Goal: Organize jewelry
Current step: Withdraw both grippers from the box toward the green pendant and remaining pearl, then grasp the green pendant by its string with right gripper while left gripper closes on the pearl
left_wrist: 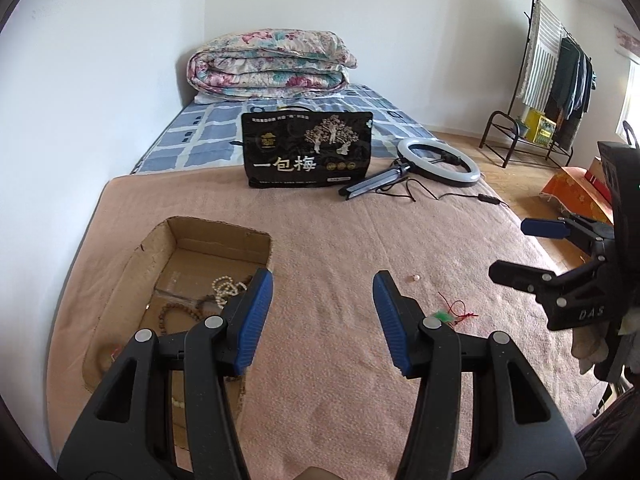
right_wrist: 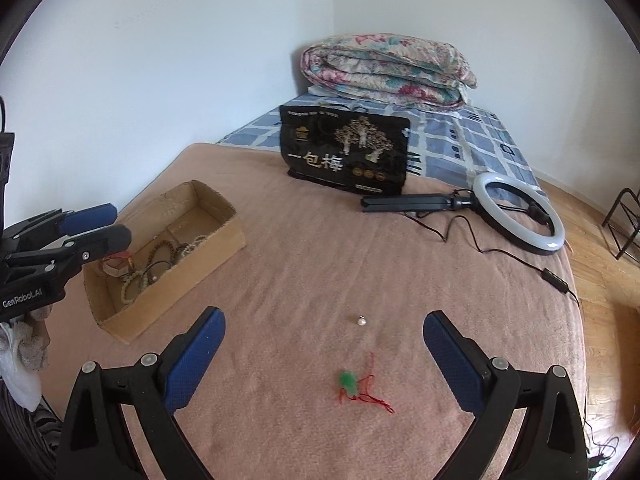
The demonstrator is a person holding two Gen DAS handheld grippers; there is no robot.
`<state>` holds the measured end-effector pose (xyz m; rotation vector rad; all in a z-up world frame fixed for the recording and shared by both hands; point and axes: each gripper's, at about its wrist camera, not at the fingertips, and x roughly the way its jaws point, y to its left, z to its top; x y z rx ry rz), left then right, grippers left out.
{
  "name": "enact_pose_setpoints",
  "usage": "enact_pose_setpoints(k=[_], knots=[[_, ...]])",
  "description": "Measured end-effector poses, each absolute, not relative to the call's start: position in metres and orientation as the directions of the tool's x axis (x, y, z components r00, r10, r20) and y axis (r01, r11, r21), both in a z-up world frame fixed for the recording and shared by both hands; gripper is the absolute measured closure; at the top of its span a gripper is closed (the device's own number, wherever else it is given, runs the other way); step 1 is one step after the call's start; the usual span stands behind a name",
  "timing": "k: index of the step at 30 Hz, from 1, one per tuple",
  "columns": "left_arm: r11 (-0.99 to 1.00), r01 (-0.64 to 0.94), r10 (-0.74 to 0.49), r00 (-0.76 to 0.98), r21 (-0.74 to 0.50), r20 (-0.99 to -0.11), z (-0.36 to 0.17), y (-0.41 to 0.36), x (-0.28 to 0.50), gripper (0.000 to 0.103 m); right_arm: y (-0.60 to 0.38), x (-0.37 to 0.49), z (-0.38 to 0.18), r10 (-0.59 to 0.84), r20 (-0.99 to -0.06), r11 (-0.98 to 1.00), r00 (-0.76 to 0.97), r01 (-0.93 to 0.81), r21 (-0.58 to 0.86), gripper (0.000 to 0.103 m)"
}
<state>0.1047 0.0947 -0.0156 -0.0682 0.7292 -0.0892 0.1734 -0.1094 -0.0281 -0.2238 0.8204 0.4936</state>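
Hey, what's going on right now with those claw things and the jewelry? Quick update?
Both grippers, left and right, open, empty. Green pendant and pearl loose on blanket; bracelets in cardboard box. Nothing blocking.

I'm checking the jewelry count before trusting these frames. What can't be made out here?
- Cardboard box contents, left wrist view: the left gripper covers the near part.
- Bracelets, right wrist view: tangled, too small to count.
- Pearl bead: too small to identify.
- Green pendant: blurred.

I see the box (right_wrist: 168,256) near the bed's (right_wrist: 280,280) left edge, pendant (right_wrist: 348,382) and pearl (right_wrist: 362,321) right of it, bag (right_wrist: 344,152) behind.
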Motion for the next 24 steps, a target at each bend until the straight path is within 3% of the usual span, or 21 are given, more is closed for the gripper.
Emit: enact_pose_setpoints(k=[13, 22, 24], knots=[[0.97, 0.203, -0.236, 0.648, -0.134, -0.725, -0.053, 0.021, 0.12, 0.05, -0.19, 0.21, -0.064, 0.253, -0.799, 0.928, 0.545, -0.37, 0.041, 0.004], [0.965, 0.217, -0.251, 0.611, -0.146, -0.751, -0.08, 0.004, 0.151, 0.05, -0.205, 0.217, -0.1, 0.313, -0.827, 0.923, 0.468, -0.356, 0.148, 0.015], [0.965, 0.224, -0.25, 0.613, -0.138, -0.749, -0.085, 0.002, 0.158, 0.05, -0.2, 0.214, -0.109, 0.319, -0.835, 0.916, 0.449, -0.373, 0.149, 0.022]])
